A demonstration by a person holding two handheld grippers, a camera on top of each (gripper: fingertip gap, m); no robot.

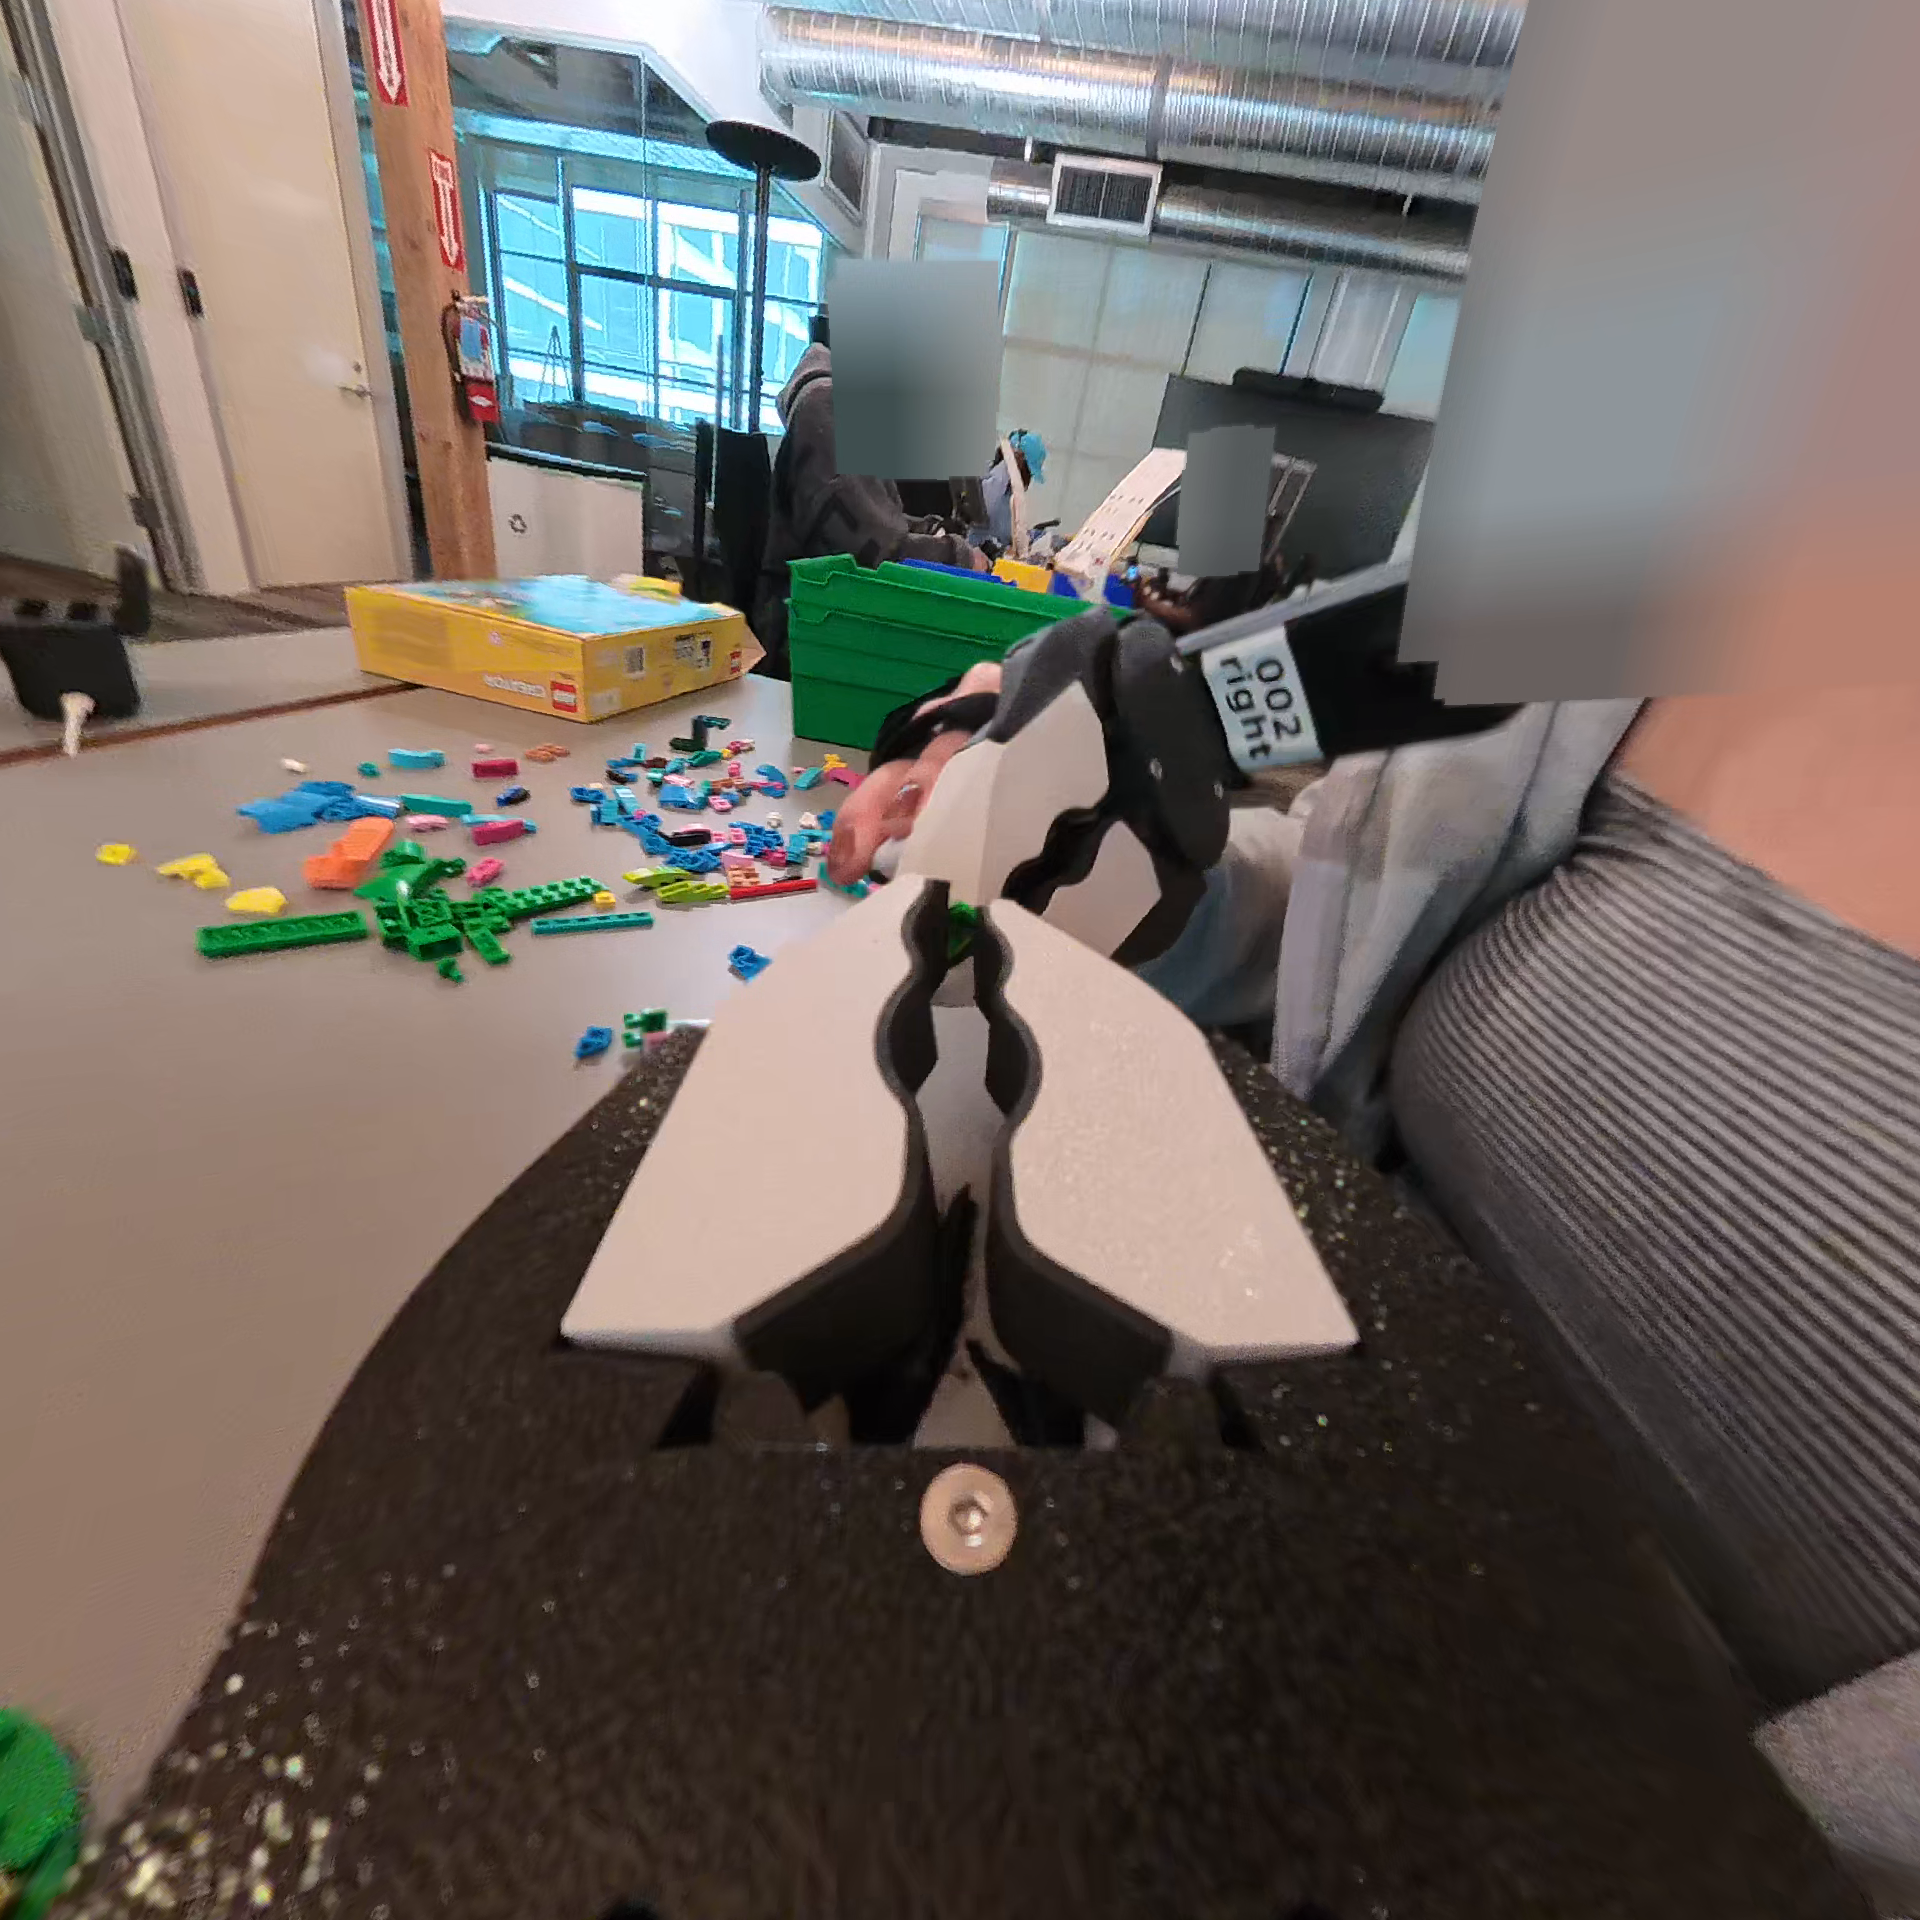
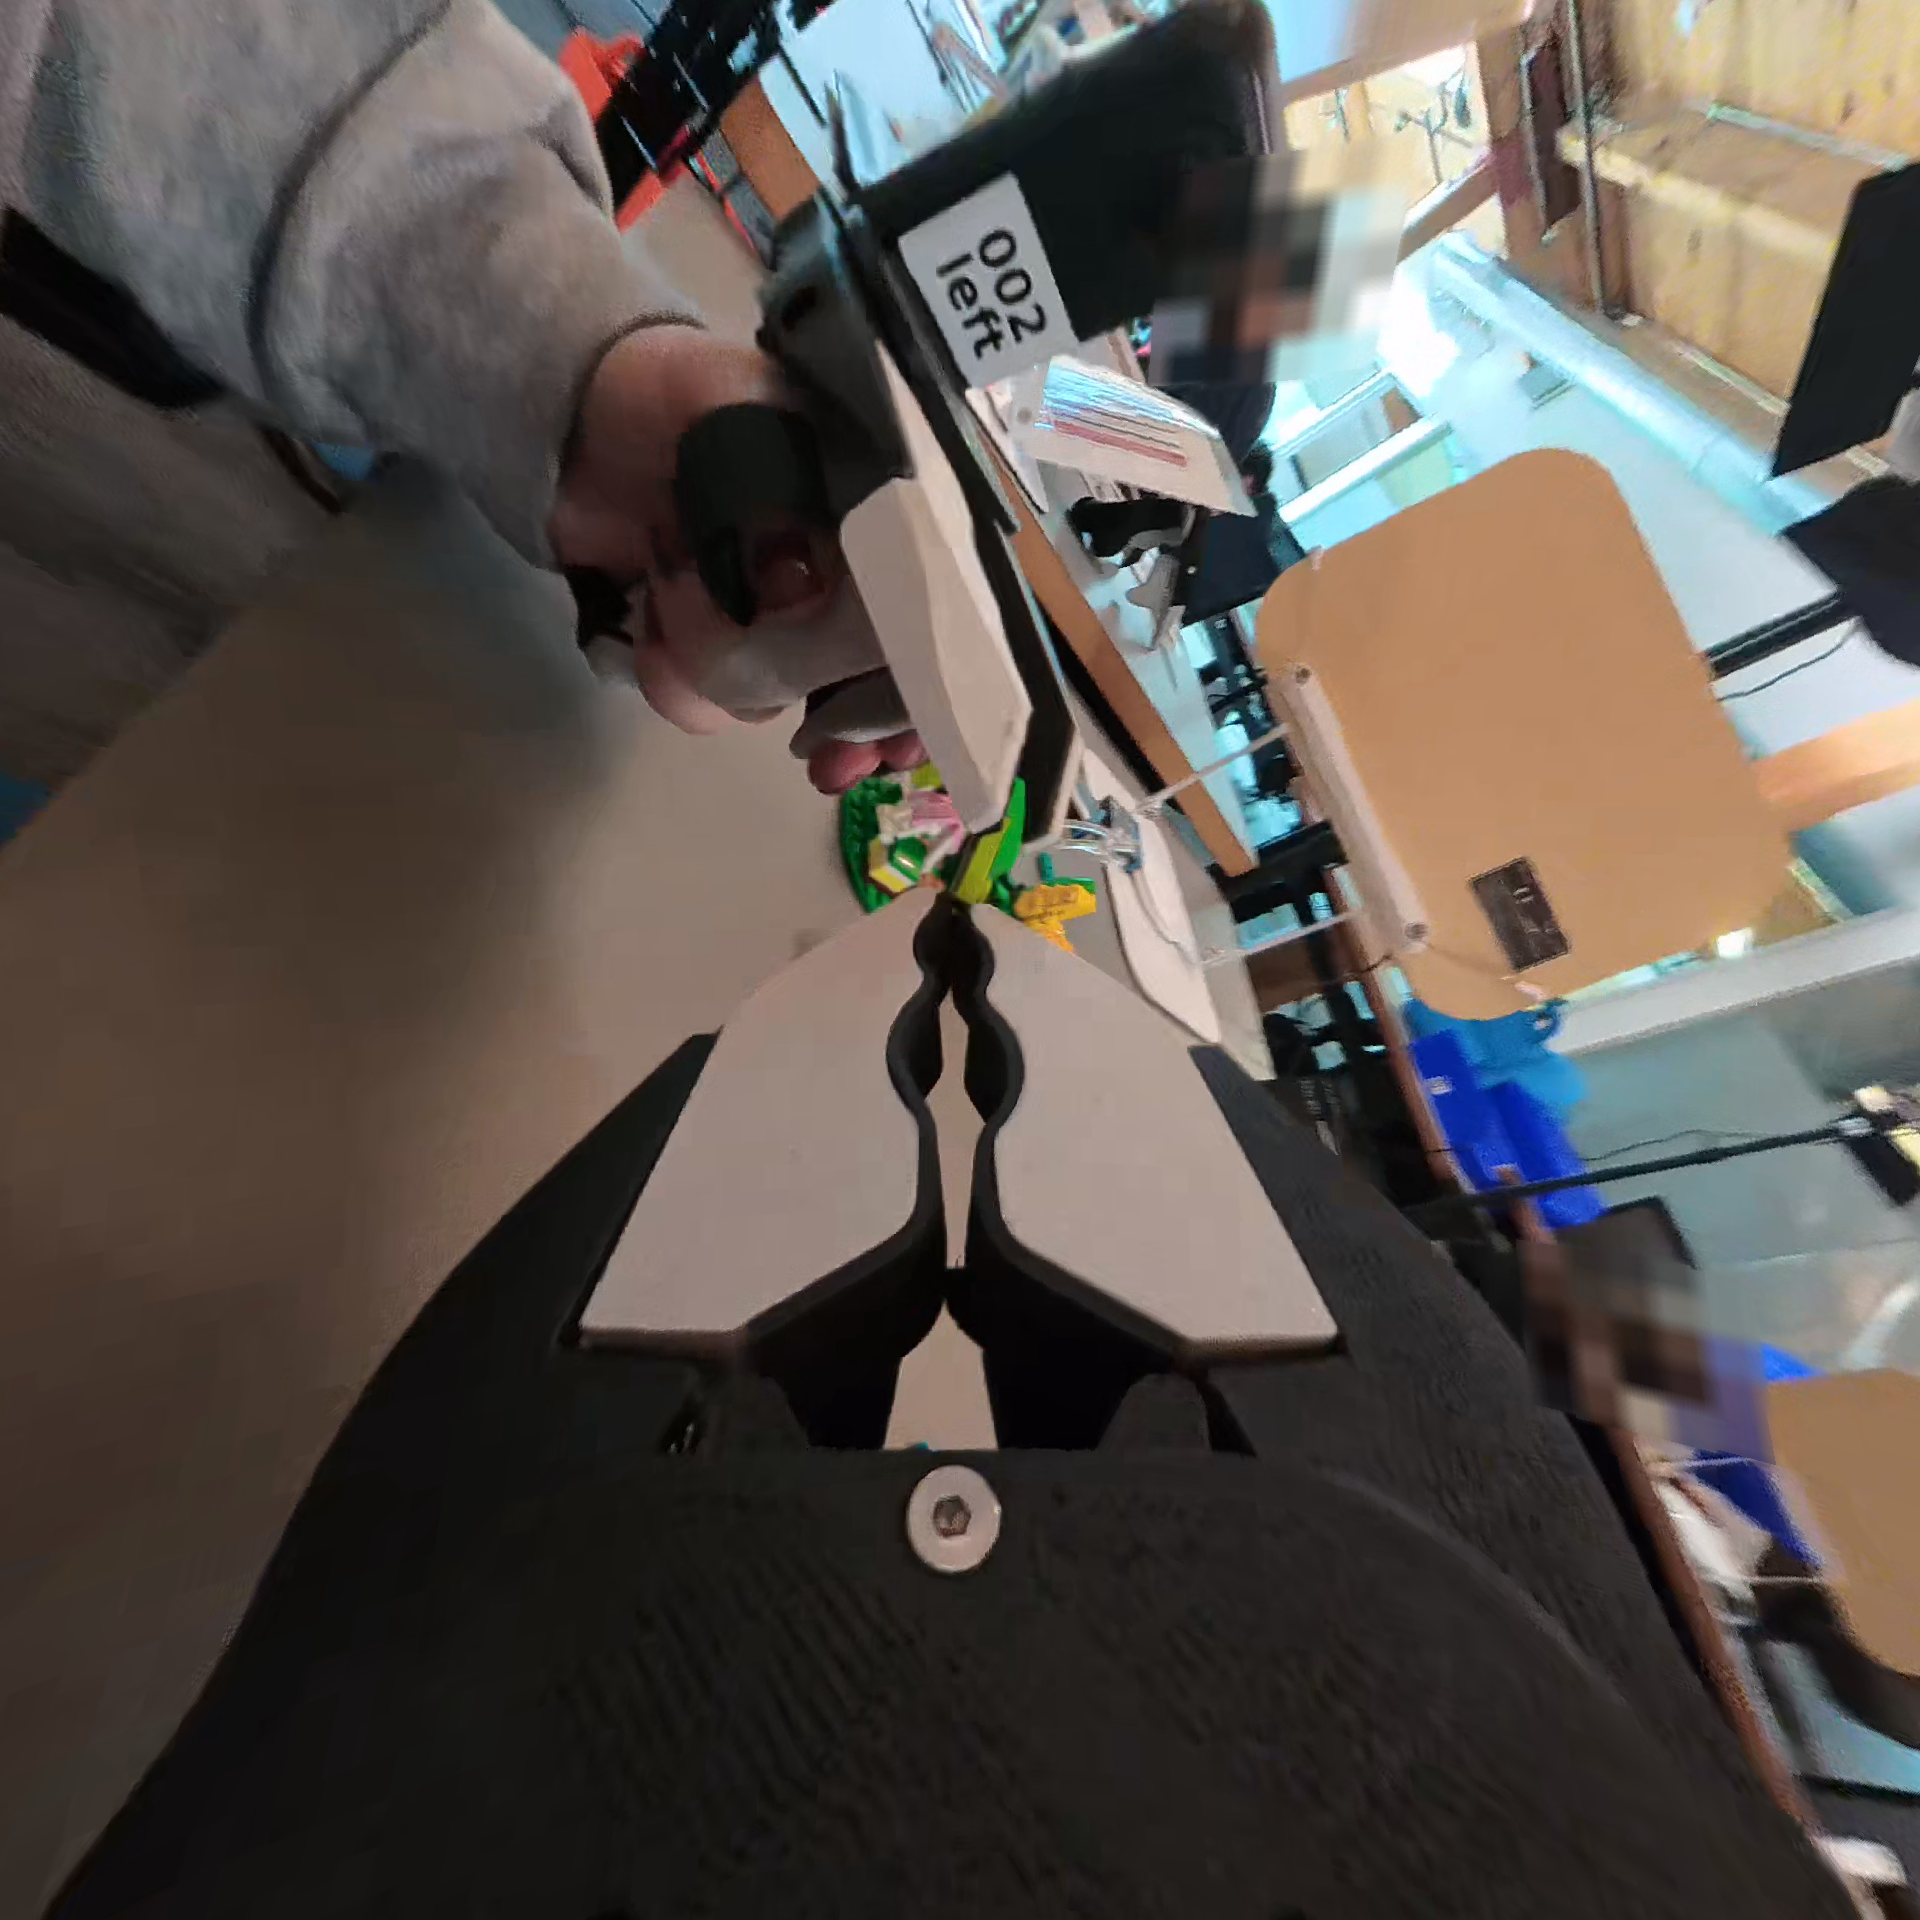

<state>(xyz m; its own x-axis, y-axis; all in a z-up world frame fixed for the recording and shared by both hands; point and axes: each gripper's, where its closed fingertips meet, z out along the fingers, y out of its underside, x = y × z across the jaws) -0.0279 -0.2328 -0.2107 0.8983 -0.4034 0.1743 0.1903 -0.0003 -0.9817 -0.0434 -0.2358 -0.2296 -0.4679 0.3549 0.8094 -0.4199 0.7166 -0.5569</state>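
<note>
White printed label [image 1: 1262,707] is showing on right gripper [image 1: 940,881]; another label [image 2: 987,291] on left gripper [image 2: 1000,823]. Printing is covering yellow box [image 1: 540,644]. Red signs [image 1: 447,208] are hanging on post [image 1: 431,416].

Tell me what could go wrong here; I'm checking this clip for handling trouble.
1. The left gripper grips a small green brick piece only at its fingertips, so it may slip or twist out.
2. The right gripper, tips together, sits right against that piece; a nudge might knock it loose.
3. A dropped piece could be lost among the loose bricks on the table.
</note>
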